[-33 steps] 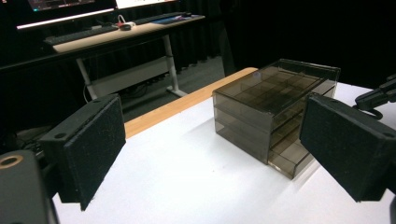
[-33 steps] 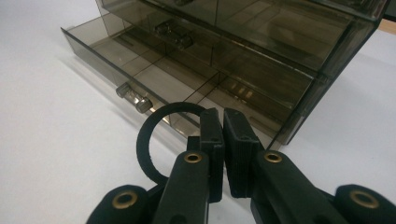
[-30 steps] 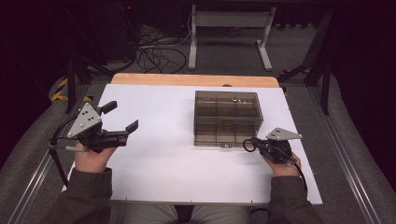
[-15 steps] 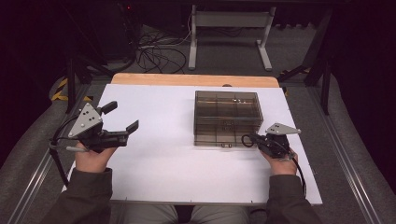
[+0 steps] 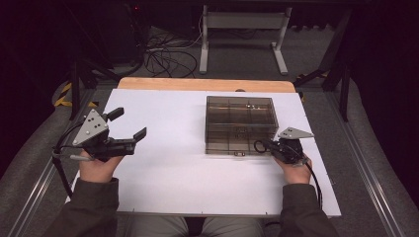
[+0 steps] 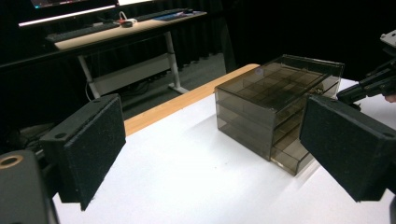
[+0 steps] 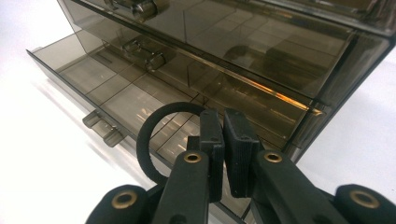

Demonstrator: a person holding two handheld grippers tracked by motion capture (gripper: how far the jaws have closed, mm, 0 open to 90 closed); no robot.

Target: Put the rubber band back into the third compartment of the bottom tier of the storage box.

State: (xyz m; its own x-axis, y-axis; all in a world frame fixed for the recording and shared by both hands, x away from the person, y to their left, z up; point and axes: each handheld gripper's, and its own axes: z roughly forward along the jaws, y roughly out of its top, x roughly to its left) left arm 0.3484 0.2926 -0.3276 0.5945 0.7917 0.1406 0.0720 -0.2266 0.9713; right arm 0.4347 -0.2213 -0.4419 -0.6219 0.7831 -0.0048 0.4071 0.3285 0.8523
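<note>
Right tongs [image 7: 223, 140] over open drawer [image 7: 116, 100]

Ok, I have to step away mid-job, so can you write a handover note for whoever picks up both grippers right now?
Right gripper: shut on the black hair tie, held over the open bottom drawer of the smoky drawer box.
Left gripper: open, empty, well left of the box above the white table.
Done: bottom drawer pulled out, tie brought to it.
Left: probably drop the tie into a compartment, then push the drawer shut.
</note>
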